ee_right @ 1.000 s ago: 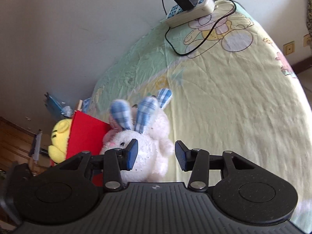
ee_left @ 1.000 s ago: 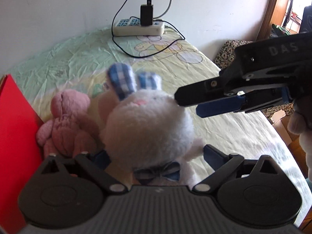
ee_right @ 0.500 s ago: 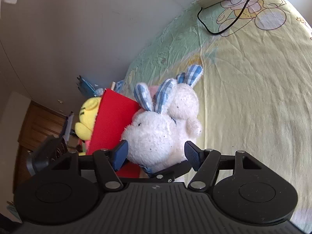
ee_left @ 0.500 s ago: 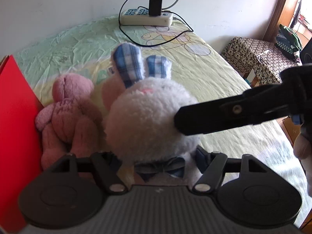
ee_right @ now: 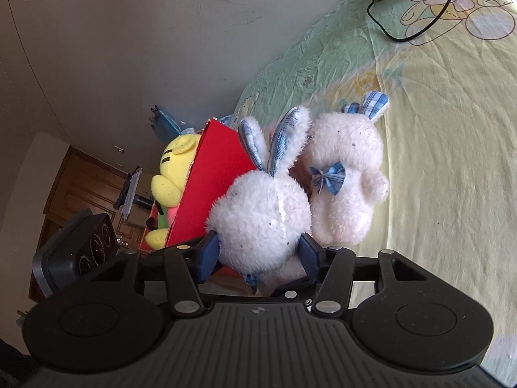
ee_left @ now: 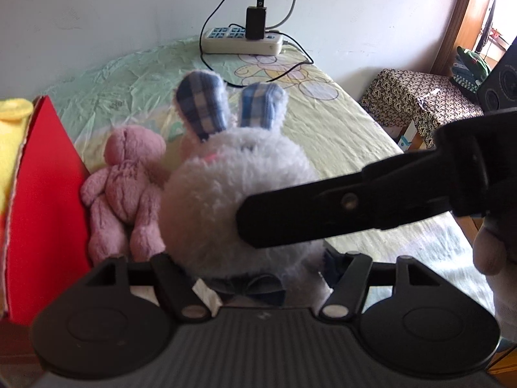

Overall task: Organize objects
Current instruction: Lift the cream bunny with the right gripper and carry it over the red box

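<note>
Fluffy white plush rabbit with blue-checked ears fills the middle of both wrist views, gripped from two sides at once. The left hand-held gripper has just been closing and its black fingers now sit against the toy's lower body near the blue bow tie, though the fur hides the pads themselves. The right hand-held gripper has also just been narrowing; its blue pads press into the fur on either side of the rabbit's round head, and in the left wrist view one of its black fingers crosses in from the right and lies on that head. A white-gloved hand shows at the right edge of that view. The rabbit is over the near part of a bed covered with a pale green and yellow cartoon-print sheet. Just beside it lies a second white plush rabbit with a blue-checked bow, face down on the sheet, and a small pink plush bear lies against the side of a red cardboard box. A yellow plush toy sits in that box, its head above the rim. At the far end of the bed, near the white wall, a white power strip rests on the sheet with a black charger plugged in and a black cable looping from it.
</note>
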Available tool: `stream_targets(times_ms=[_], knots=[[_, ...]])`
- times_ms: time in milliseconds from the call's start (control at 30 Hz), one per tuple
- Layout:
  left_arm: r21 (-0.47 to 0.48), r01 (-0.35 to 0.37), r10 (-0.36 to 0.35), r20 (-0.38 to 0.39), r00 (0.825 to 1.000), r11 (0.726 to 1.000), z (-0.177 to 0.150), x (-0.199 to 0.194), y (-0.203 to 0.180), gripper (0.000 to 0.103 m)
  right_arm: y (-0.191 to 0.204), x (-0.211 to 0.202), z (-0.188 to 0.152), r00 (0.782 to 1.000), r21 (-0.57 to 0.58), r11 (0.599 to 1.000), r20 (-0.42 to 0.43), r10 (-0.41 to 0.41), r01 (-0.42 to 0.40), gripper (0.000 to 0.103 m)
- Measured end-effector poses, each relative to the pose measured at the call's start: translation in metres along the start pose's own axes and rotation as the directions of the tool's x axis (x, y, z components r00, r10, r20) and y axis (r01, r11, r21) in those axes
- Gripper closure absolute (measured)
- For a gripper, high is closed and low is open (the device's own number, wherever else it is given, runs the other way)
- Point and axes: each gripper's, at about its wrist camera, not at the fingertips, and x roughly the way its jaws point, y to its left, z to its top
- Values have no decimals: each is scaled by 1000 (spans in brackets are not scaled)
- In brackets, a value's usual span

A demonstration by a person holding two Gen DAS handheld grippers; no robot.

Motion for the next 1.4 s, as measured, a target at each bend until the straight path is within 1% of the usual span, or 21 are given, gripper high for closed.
stream_targets(times_ms=[100,267,500,600,800,867,1067,1267,1400], knots=[[13,-11,11,18,1000,1000,-6,-18,-6,35,14,-8,-7,1000,-23,1000,-9,7,-8,47],[0,-27,27,44,999,1000,-17,-49,-5,35,37,-13,-17,999,-57,998,-28,31,-33,47],[-53,-49,55,116,992,997,-28,-99,19,35,79,-2,-24,994,-118,989,-64,84,-91,47],[-66,-54,64,152,986,996,-31,-117,34,35,101,7,-24,994,-163,982,-59,91,-100,47],[-64,-46,59,215,975,997,-30,-144,75,35,142,31,-23,995,-225,970,-24,92,-95,47],[-63,-33,46,224,974,997,-30,-153,96,35,156,42,-24,996,-233,969,1,86,-84,47],[-36,-18,27,271,962,999,-28,-174,154,34,196,81,-22,995,-265,963,69,67,-46,47],[-21,15,-9,265,964,1000,-20,-166,211,33,220,126,-15,991,-251,968,135,11,24,47],[-28,54,-47,228,973,998,-14,-147,243,32,225,152,-9,986,-215,973,156,-55,88,48]])
